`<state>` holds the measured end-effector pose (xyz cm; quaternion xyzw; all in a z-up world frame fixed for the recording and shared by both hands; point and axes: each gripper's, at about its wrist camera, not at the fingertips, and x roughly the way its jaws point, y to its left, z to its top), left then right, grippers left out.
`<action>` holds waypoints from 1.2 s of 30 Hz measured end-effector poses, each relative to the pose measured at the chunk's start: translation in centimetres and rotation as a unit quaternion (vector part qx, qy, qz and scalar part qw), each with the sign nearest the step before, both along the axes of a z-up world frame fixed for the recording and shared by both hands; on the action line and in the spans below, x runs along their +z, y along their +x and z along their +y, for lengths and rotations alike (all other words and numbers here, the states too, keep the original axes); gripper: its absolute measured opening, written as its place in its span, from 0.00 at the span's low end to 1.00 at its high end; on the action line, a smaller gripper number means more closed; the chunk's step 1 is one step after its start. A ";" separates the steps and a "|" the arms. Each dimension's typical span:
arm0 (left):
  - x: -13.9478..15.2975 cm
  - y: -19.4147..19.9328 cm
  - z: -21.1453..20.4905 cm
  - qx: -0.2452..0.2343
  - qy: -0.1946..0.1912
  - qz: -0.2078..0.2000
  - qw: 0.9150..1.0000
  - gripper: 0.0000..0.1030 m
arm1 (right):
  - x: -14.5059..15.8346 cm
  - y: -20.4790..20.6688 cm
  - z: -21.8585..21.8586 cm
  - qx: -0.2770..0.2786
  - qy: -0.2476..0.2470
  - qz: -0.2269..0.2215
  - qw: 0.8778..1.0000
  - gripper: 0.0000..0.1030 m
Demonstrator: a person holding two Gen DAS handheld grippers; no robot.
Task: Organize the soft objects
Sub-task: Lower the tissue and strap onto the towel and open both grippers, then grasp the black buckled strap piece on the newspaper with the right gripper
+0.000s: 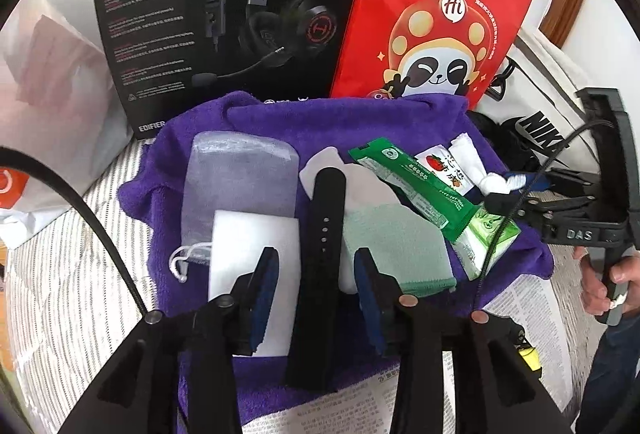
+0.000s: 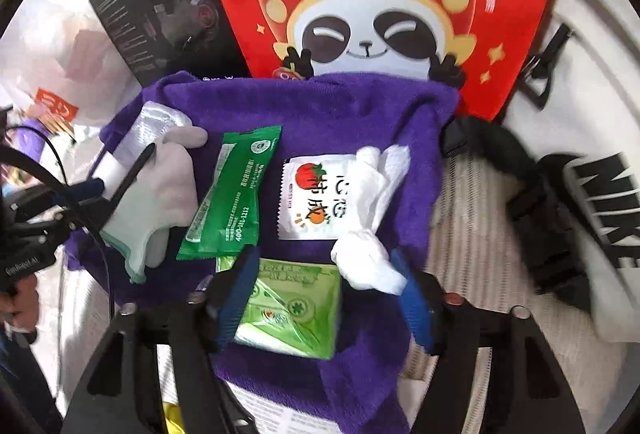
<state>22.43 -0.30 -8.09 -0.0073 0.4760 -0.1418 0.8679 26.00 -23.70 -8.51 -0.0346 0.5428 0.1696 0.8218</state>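
A purple towel holds the soft items. My left gripper is open, and a black strap lies between its pads untouched. A white foam block and a clear drawstring pouch lie to the left of the strap, a white-green glove to its right. My right gripper is open over a green tissue pack. A knotted white cloth rests by its right finger. Beyond lie a green packet and a tomato sachet.
A black headset box and a red panda paper bag stand behind the towel. A white Nike bag with black straps lies at the right. Newspaper and striped bedding lie underneath. A hand grips the right handle.
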 end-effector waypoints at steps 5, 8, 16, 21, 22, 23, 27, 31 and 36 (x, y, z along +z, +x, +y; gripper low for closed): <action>0.7 -0.5 0.1 0.009 0.008 -0.004 1.000 0.39 | 1.6 -1.5 -0.2 0.003 0.001 -0.012 1.000 0.66; 1.6 -1.2 0.0 0.009 0.008 -0.012 1.000 0.42 | 2.7 -3.0 -0.5 -0.001 -0.001 -0.021 1.000 0.66; 3.0 -4.3 -0.1 0.004 0.015 -0.032 0.999 0.45 | 4.1 -9.1 0.1 0.030 0.030 -0.029 0.999 0.66; 3.1 -6.5 0.5 0.010 0.018 -0.036 0.999 0.47 | 1.9 -11.8 1.4 0.064 0.030 -0.012 0.997 0.59; 3.0 -7.0 0.7 0.011 0.018 -0.036 0.999 0.47 | 1.2 -11.9 1.7 0.068 0.025 -0.004 0.997 0.53; 3.0 -7.4 0.8 0.012 0.017 -0.036 0.999 0.47 | 0.3 -11.9 2.0 0.072 0.018 0.007 0.997 0.45; 2.4 -9.4 1.5 0.018 0.015 -0.032 0.999 0.47 | -2.0 -11.5 2.8 0.079 0.002 0.031 0.996 0.32; 1.8 -11.3 2.6 0.032 0.001 -0.030 0.999 0.47 | -2.4 -11.3 4.1 0.100 -0.028 0.024 0.994 0.32; 1.1 -13.5 3.5 0.049 -0.014 -0.027 0.998 0.47 | -2.8 -11.9 6.1 0.121 -0.084 -0.008 0.989 0.31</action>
